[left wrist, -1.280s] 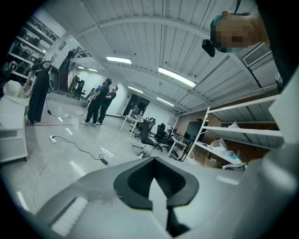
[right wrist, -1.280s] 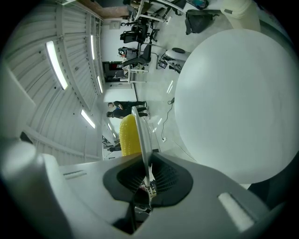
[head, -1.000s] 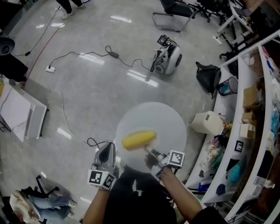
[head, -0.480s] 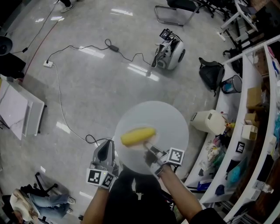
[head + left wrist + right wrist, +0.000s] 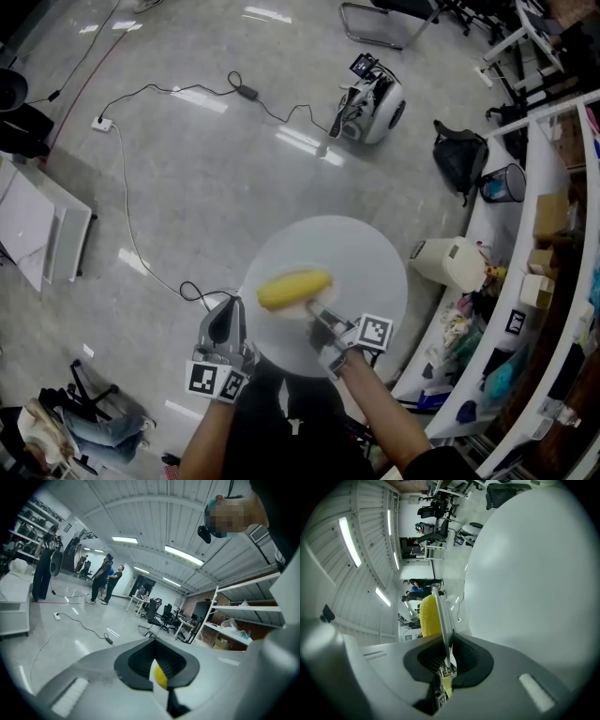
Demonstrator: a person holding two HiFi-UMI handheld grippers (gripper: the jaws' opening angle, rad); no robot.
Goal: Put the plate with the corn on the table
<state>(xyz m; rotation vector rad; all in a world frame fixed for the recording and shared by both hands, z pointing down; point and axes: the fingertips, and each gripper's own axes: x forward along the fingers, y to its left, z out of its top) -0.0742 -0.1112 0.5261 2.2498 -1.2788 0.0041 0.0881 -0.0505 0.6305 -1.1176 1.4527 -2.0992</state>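
bright ceiling strip lights (image 5: 183, 555), glare streaks on floor (image 5: 300, 141), fisheye edges

corn (image 5: 294, 288) showed bright yellow, kernels in neat rows | plate (image 5: 443, 620) came up pale white along its edge | table (image 5: 375, 272) was plain white, mid-frame | left gripper (image 5: 232, 309) and right gripper (image 5: 314, 309) were grey, pads black, cubes in black-and-white squares | floor (image 5: 187, 187) was glossy light grey

Corn (image 5: 161, 676) mostly behind the plate (image 5: 153, 674) edge inside the left hand-held gripper (image 5: 157, 662) jaws
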